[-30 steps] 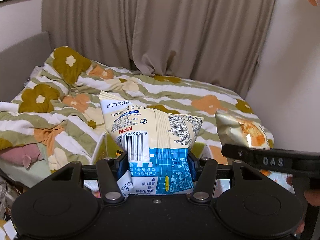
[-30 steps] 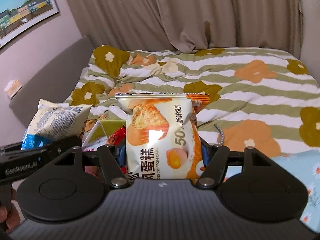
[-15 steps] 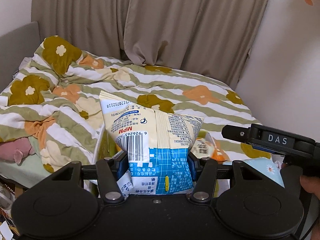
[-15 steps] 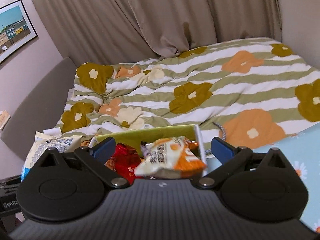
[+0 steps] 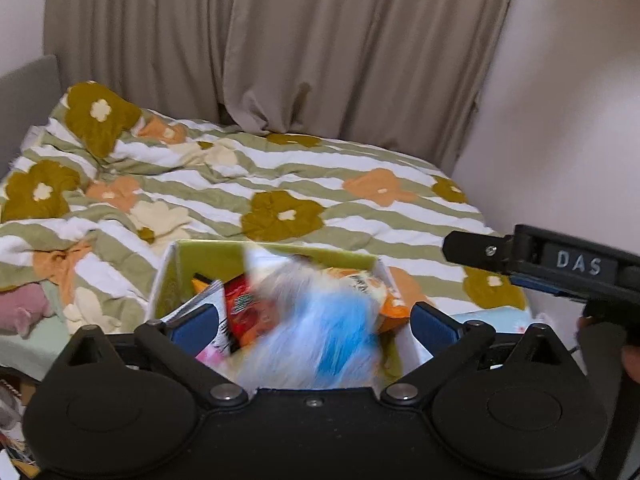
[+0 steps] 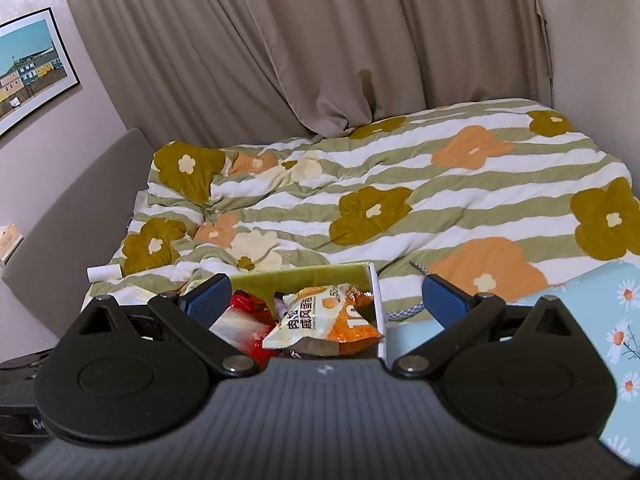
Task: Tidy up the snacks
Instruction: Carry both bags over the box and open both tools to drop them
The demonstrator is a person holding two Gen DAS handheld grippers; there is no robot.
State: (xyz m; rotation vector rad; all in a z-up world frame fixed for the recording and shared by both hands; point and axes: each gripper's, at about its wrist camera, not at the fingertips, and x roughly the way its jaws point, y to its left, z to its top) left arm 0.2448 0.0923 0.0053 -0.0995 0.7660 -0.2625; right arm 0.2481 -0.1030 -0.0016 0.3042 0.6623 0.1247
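Observation:
A cardboard box with a green lining (image 5: 208, 256) stands on the bed's near edge, with snack packets in it. My left gripper (image 5: 316, 320) hovers over the box and its jaws are opening. A blue and white snack bag (image 5: 320, 332) is a blur between them, free of the pads and dropping into the box. An orange and cream cake packet (image 6: 320, 320) lies on top of a red packet (image 6: 244, 320) inside the box (image 6: 312, 276). Just above that box, my right gripper (image 6: 328, 294) is open, nothing held.
A green-striped flower quilt (image 6: 400, 184) covers the bed, with beige curtains behind. A light blue daisy cloth (image 6: 600, 320) lies right of the box, next to a braided cord (image 6: 404, 312). A pink soft thing (image 5: 24, 308) lies at the left. The right gripper's black finger (image 5: 476, 247) reaches in from the right.
The right gripper let go of the cake packet, which now lies in the box. The left gripper has just opened and the blue and white bag is falling.

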